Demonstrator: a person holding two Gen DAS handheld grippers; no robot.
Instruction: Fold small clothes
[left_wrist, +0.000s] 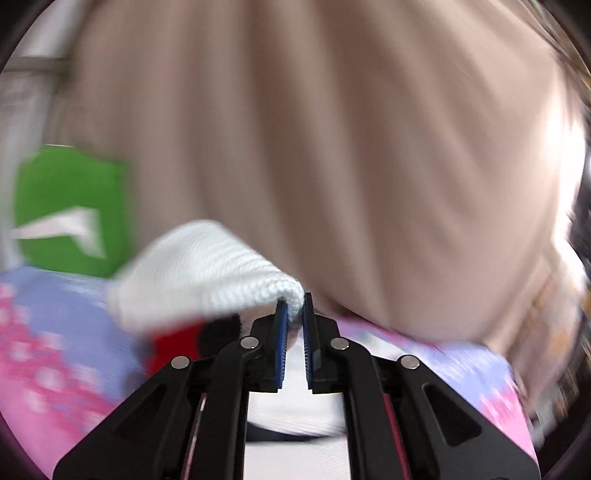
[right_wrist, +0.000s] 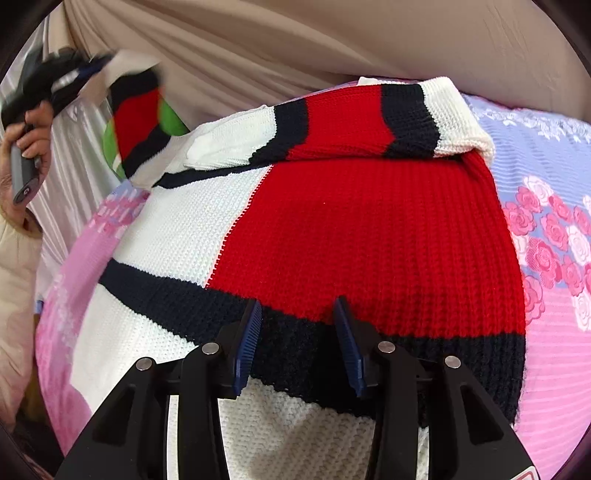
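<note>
On the left, the left gripper (left_wrist: 294, 314) had its fingers pinching the white ribbed cuff (left_wrist: 291, 295) of the sweater's left sleeve (right_wrist: 136, 110), lifted clear of the bed; in the right wrist view that striped sleeve hung in the air from the person's hand (right_wrist: 27, 147), blurred. Behind it stood a green bag (left_wrist: 70, 206) and a beige curtain (left_wrist: 314, 129).

The small knitted sweater (right_wrist: 369, 236), in red, white and navy blocks, lay flat on the floral bedspread (right_wrist: 554, 332), its right sleeve (right_wrist: 369, 122) already folded across the chest.

On the right, the right gripper (right_wrist: 297, 321) rested over the navy hem band (right_wrist: 295, 343) with its fingers spread and nothing caught between them; whether the tips touched the knit could not be told.

The step in hand looked like the second sleeve fold. The next move would call for carrying the cuff across the body and laying that sleeve flat over the first, with the hem kept from sliding, then folding the hem up toward the collar.
</note>
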